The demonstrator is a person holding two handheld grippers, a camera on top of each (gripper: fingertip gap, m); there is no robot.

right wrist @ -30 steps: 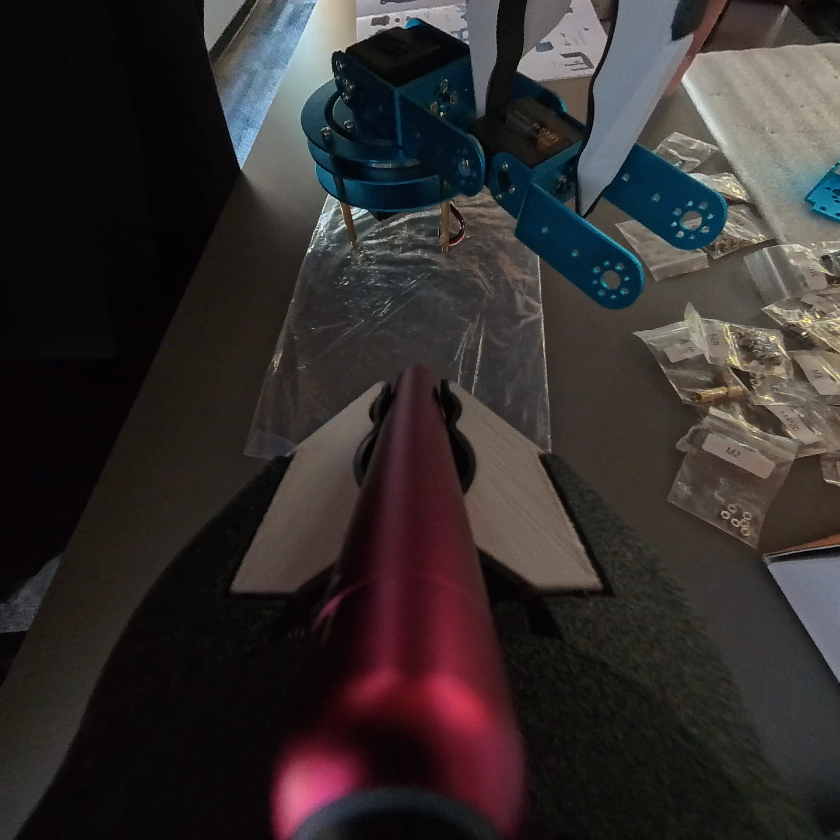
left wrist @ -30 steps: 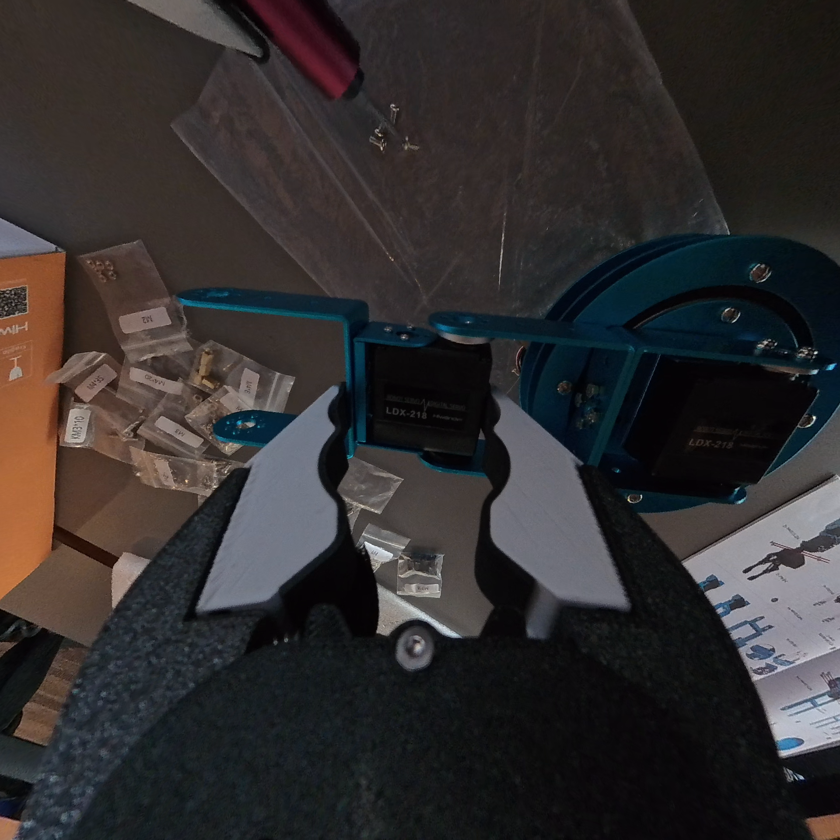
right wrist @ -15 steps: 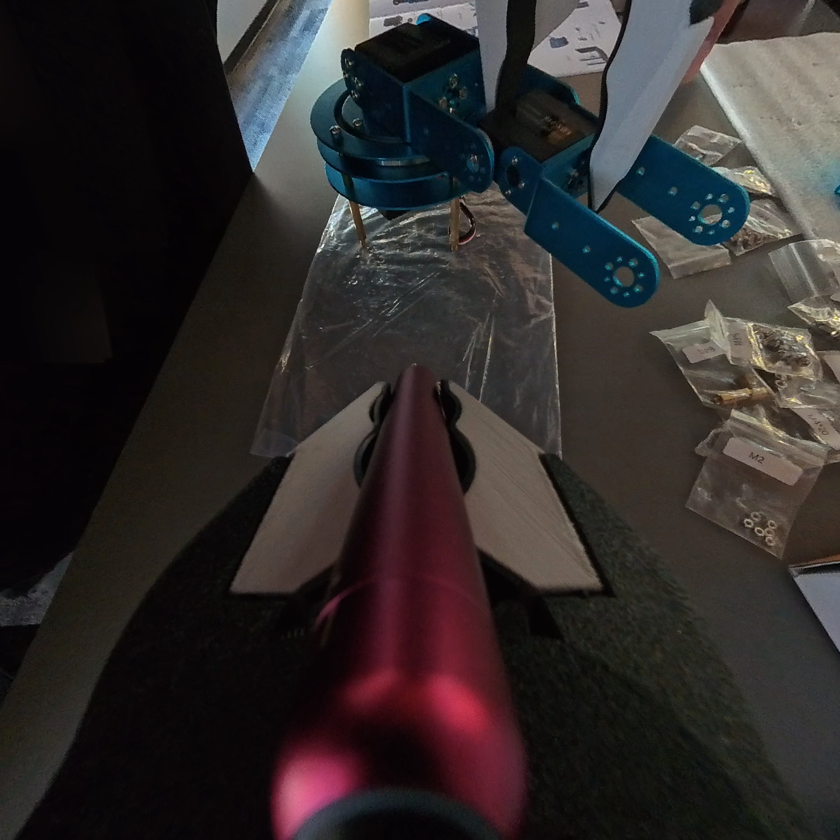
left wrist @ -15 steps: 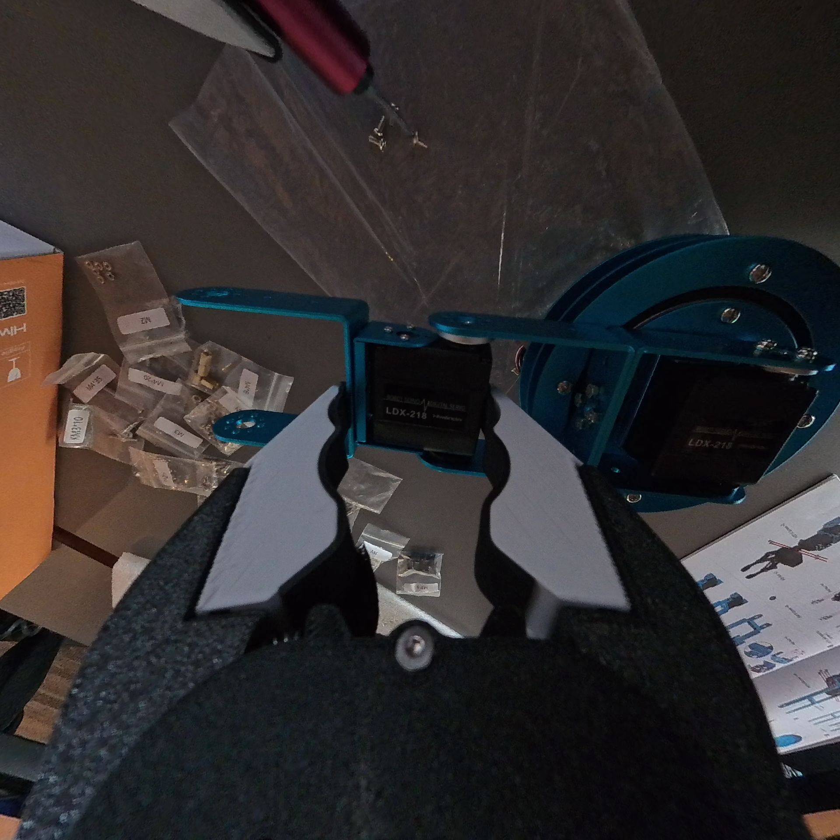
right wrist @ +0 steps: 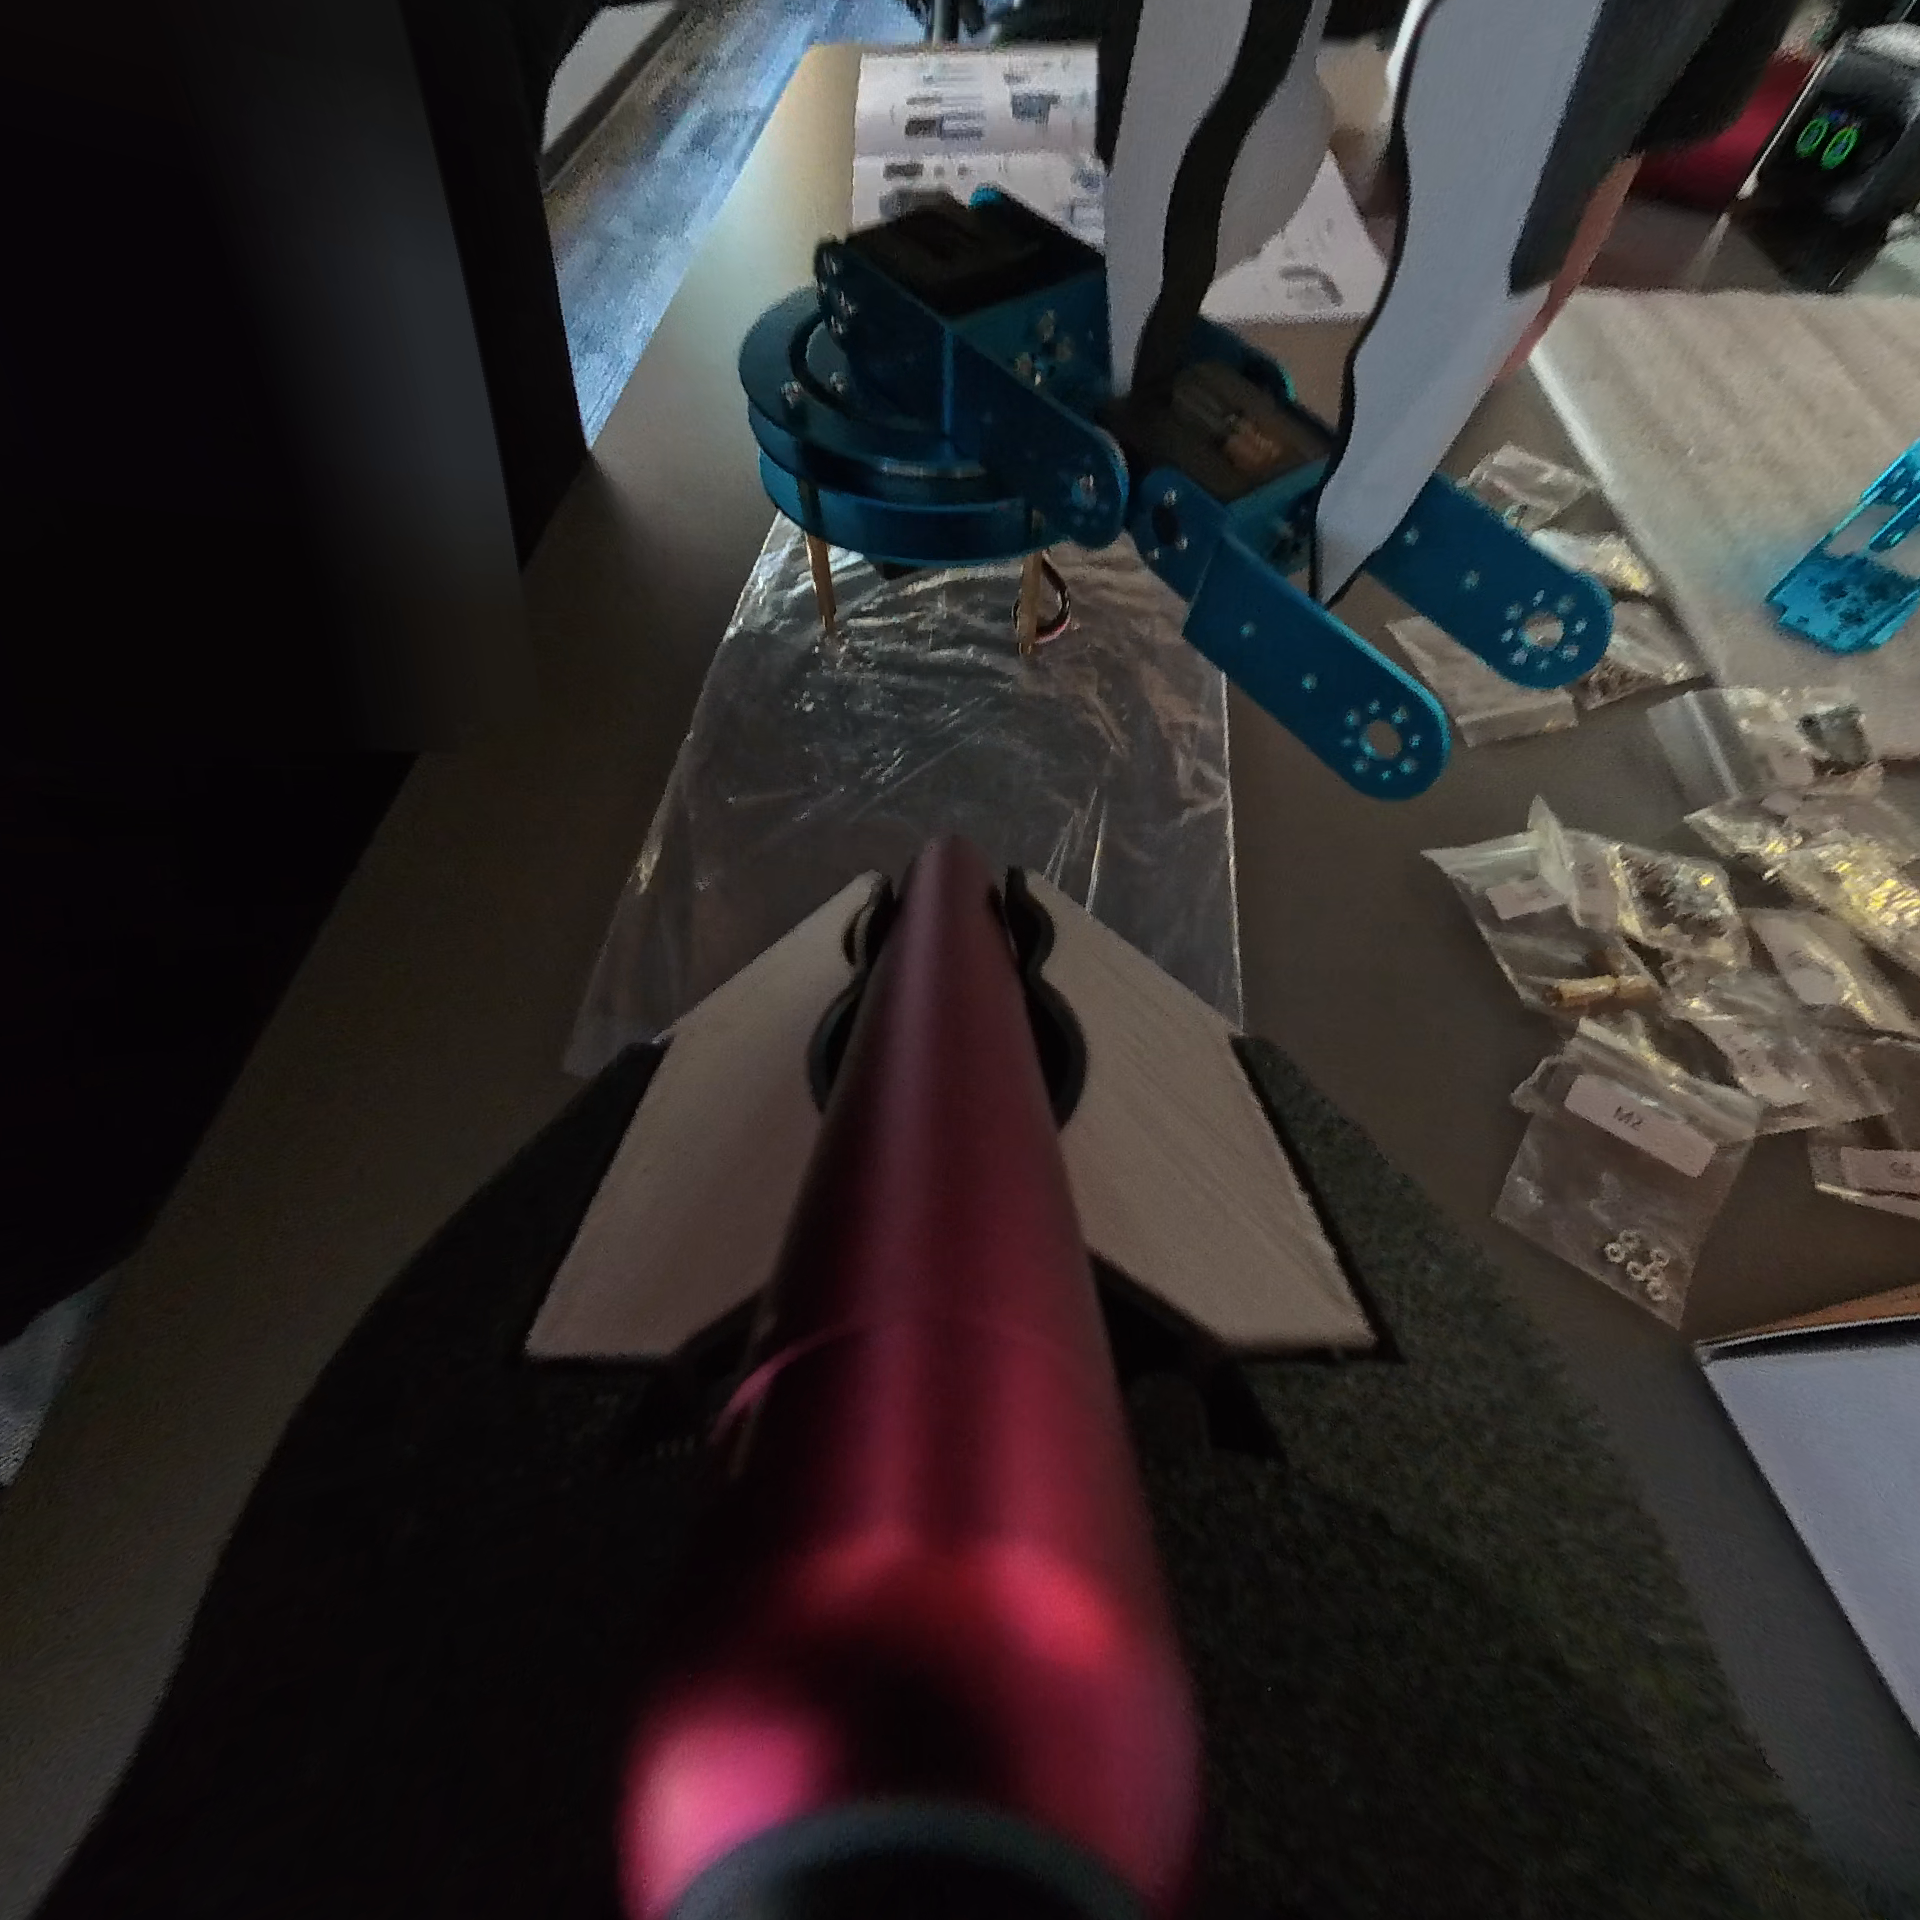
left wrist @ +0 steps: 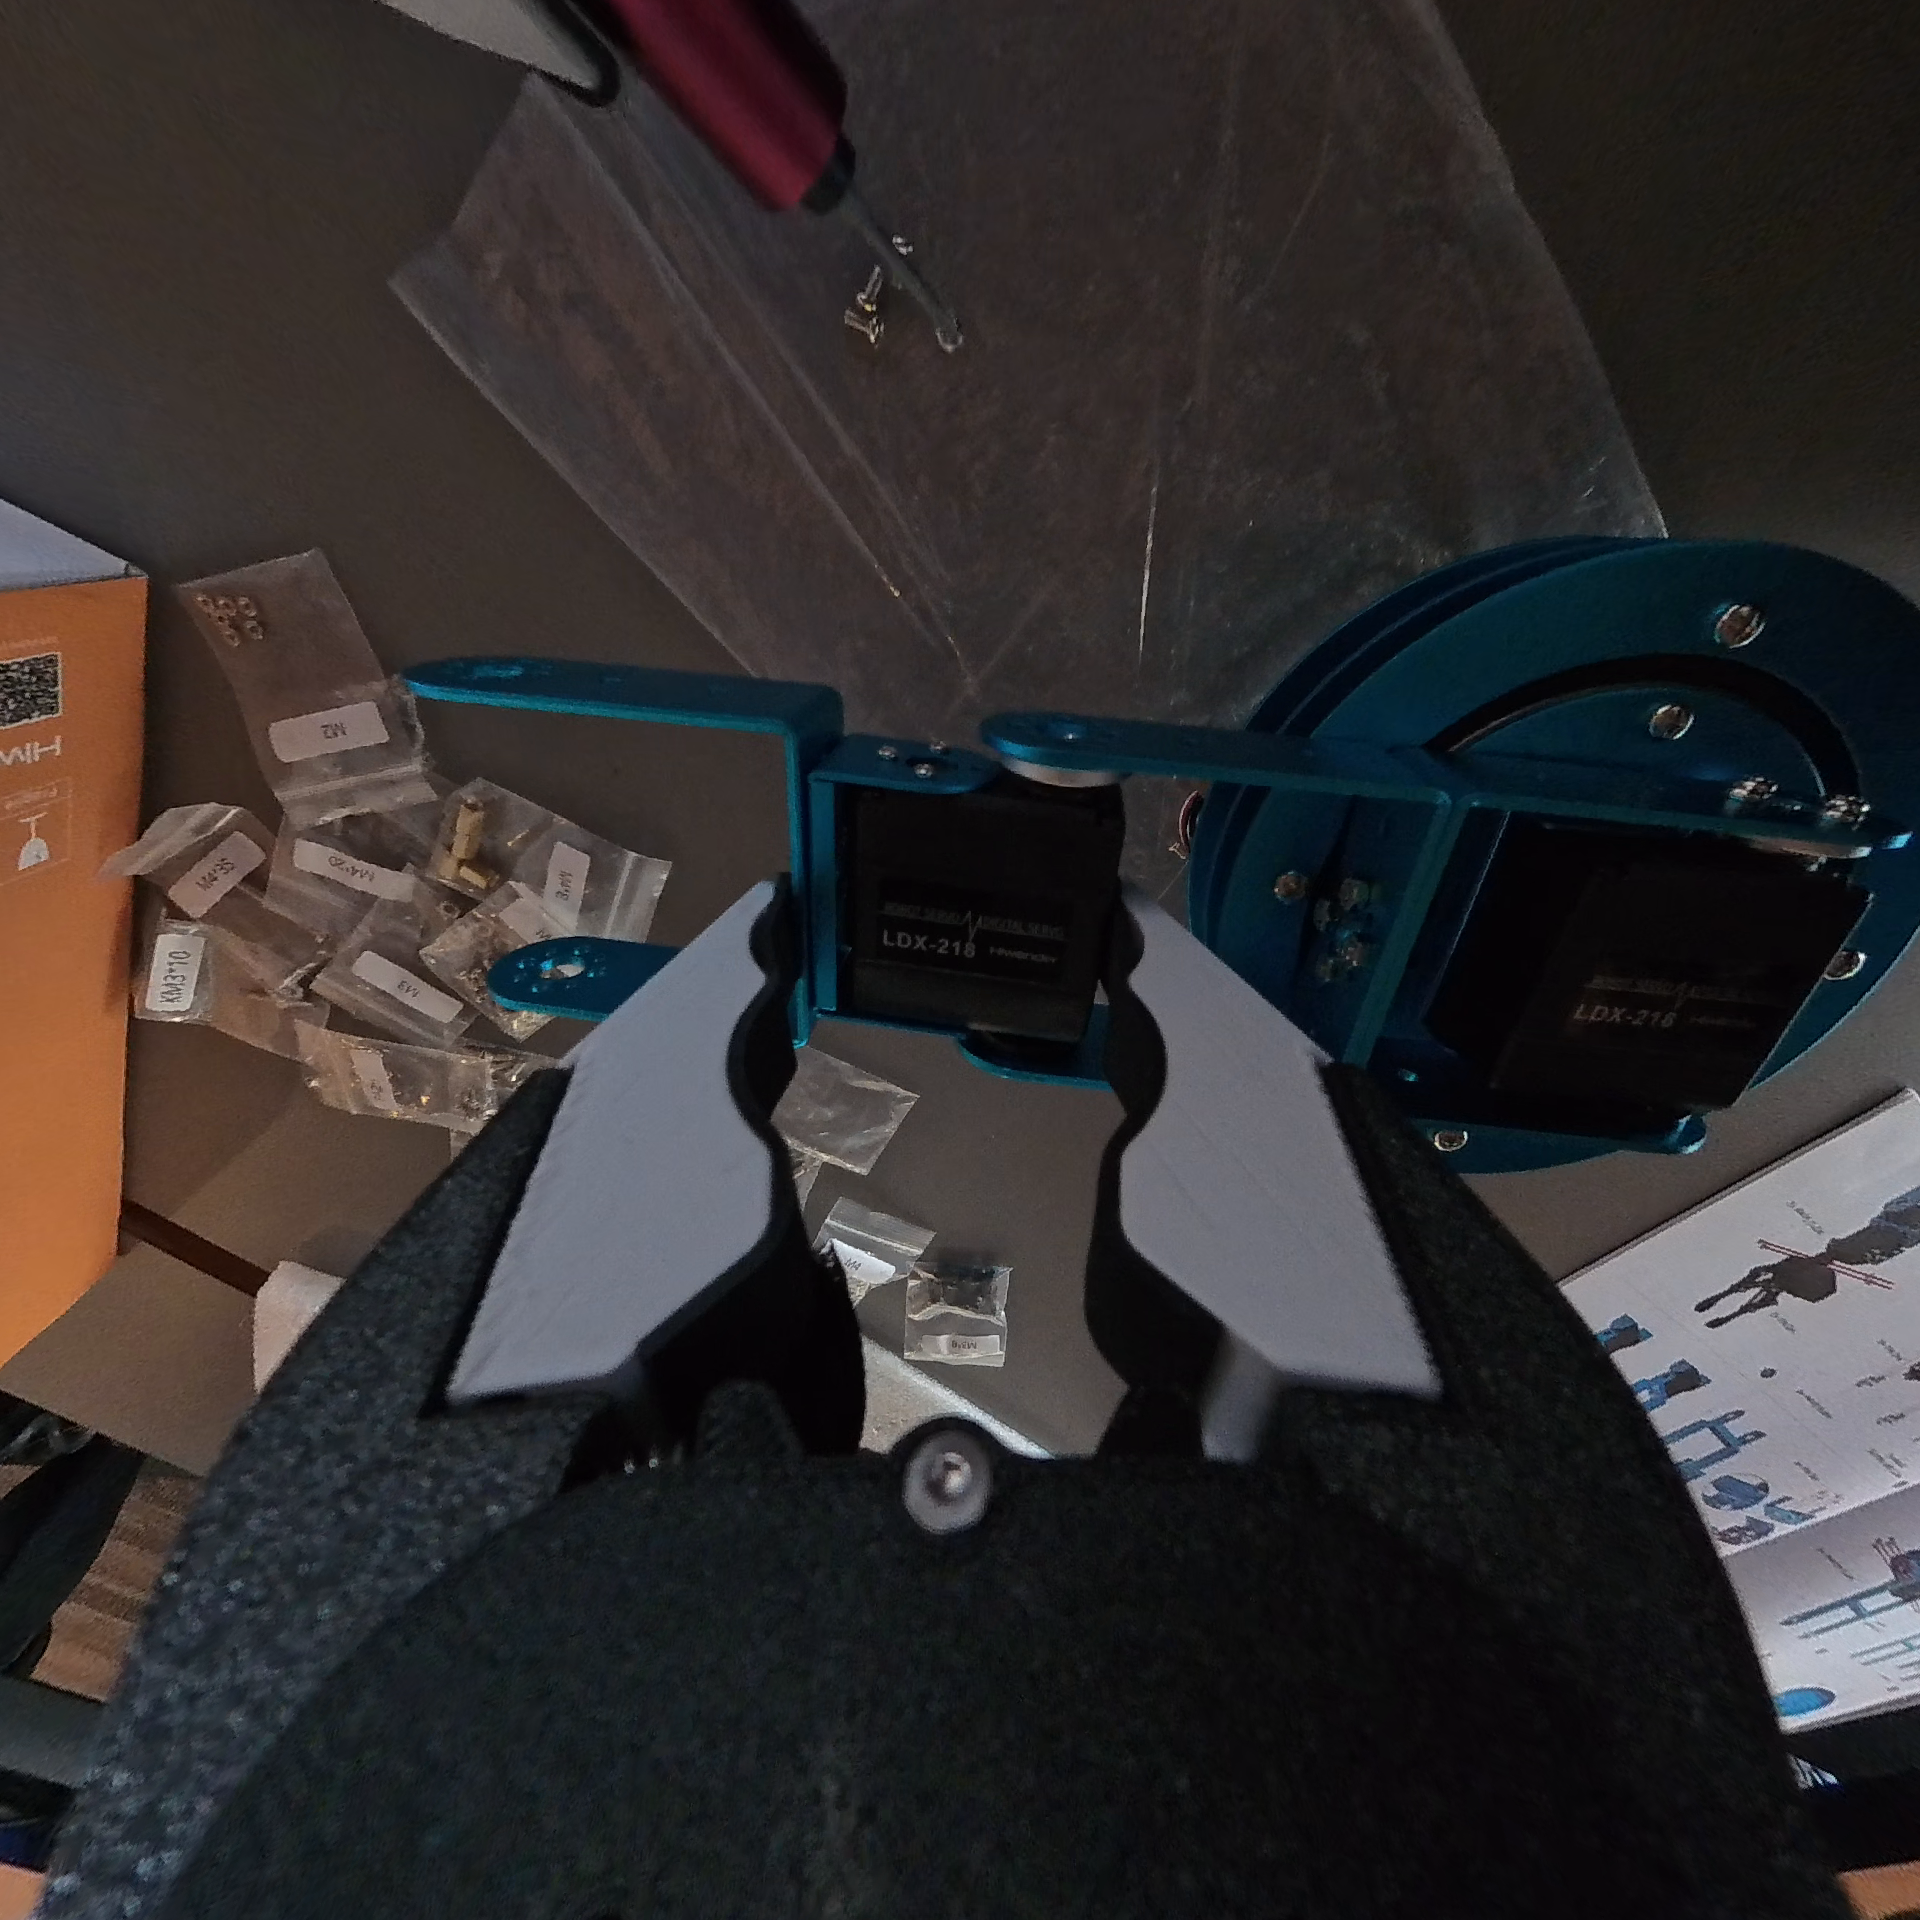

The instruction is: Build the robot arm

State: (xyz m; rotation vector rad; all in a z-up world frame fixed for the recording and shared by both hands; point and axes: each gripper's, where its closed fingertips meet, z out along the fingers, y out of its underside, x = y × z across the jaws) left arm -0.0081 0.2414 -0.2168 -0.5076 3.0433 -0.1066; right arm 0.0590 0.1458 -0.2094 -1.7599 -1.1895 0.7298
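While the left gripper (left wrist: 951, 935) clasps one of two black motors (left wrist: 971, 925), the right gripper (right wrist: 943, 914) clenches one red screwdriver (right wrist: 925, 1299).

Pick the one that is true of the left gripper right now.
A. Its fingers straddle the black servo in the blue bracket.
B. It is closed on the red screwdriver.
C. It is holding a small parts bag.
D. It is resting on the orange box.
A: in the left wrist view the left gripper has one finger on each side of the black servo mounted in the blue bracket; the red screwdriver is in the right gripper.
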